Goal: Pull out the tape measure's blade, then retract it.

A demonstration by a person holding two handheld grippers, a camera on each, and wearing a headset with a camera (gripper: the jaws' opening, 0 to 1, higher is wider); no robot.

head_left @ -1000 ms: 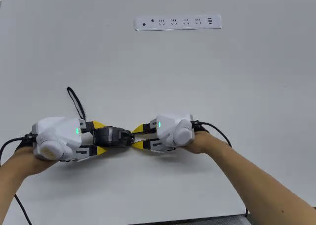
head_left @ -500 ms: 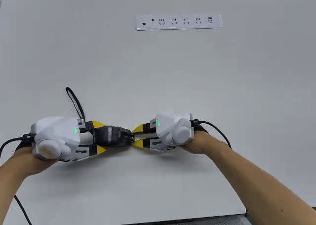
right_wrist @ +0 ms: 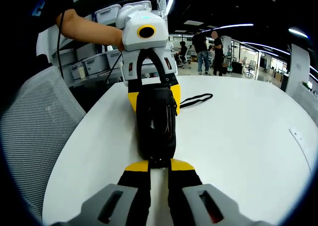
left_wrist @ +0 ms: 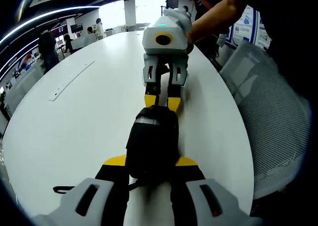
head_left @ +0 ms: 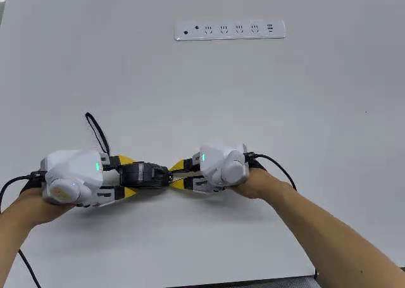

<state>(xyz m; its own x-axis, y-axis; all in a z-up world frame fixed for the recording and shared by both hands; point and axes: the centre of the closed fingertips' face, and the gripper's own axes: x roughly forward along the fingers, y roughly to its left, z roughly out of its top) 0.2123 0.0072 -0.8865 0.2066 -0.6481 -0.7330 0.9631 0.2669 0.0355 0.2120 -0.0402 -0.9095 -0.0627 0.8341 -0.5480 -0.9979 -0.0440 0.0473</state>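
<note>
The tape measure (head_left: 149, 173) is clamped by its case between the left gripper's (head_left: 128, 176) jaws, low over the table (head_left: 266, 104). Its front end is pinched in the right gripper's (head_left: 177, 175) narrowed jaws, directly opposite.

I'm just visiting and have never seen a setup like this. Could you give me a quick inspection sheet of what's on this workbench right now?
Surface: white table, clean where it shows.
Job's things: black tape measure lying on the table, no blade visibly drawn out; its black strap trails on the table.
Clutter: white power strip at the far side, no plugs seen in it.
Grippers: left gripper clamps the tape measure's body; right gripper has its jaws either side of the tape measure's front end, grip on the blade tip unclear.
Cables: black cable runs back from the right gripper; another leaves the left.
Surroundings: mesh chair; open office with people standing far off.
</note>
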